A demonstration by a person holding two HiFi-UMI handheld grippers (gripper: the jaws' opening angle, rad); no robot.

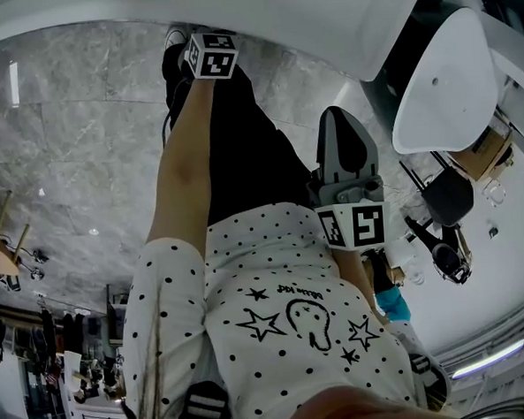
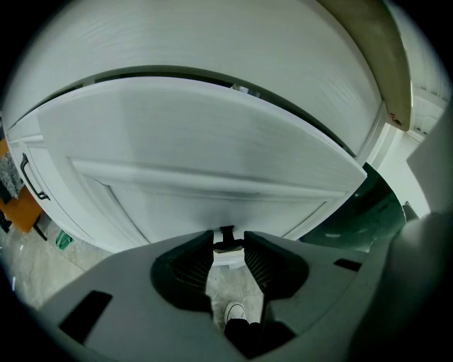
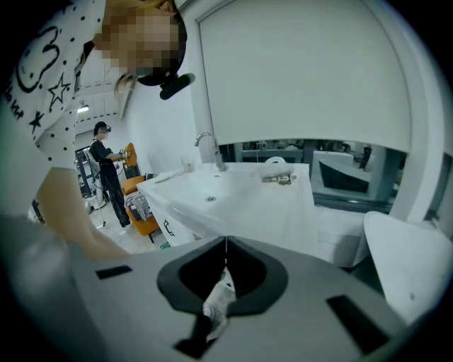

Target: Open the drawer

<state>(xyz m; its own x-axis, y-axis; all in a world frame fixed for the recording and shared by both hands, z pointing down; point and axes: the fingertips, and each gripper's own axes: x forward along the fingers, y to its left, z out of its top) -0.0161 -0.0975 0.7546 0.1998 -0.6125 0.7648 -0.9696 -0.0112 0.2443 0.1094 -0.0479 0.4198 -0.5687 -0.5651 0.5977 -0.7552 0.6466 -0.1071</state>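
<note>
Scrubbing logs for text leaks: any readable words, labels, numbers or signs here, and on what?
White black-dotted shirt: short script line above the smiley print, upside down, too small to read.
Left marker cube and right marker cube: black-and-white square patterns only, no words or numbers.
No other text is readable in any view.

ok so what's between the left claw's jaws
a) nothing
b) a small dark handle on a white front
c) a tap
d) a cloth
b: the left gripper view shows the left claw with its jaws closed on a small dark handle that sticks out of the white drawer front.
</note>
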